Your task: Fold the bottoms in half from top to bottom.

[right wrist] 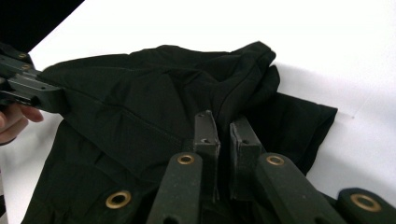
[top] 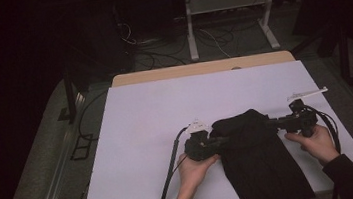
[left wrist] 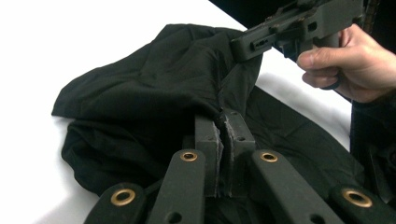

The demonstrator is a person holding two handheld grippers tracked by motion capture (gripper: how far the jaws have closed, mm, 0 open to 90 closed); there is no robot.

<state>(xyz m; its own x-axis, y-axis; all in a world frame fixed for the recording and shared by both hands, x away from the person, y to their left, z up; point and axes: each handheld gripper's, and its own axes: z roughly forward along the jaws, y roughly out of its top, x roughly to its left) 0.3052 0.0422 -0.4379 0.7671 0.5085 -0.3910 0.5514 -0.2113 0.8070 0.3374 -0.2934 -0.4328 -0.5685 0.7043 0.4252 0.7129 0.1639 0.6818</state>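
A black garment (top: 259, 163) lies bunched on the white table top (top: 145, 108), its lower part running off the near edge. My left gripper (top: 222, 139) grips its left upper edge; in the left gripper view the jaws (left wrist: 225, 122) are shut on a fold of the black cloth (left wrist: 149, 88). My right gripper (top: 271, 123) holds the right upper edge; its jaws (right wrist: 224, 123) pinch the cloth (right wrist: 140, 107) too. Each gripper view also takes in the other gripper, the right one (left wrist: 247, 46) and the left one (right wrist: 42, 95), both biting the fabric.
A wooden table edge (top: 201, 69) shows beyond the white top. Behind it stand a metal frame (top: 190, 27) and loose cables on the dark floor (top: 159, 51). Black cables (top: 170, 173) trail from the grippers over the near edge.
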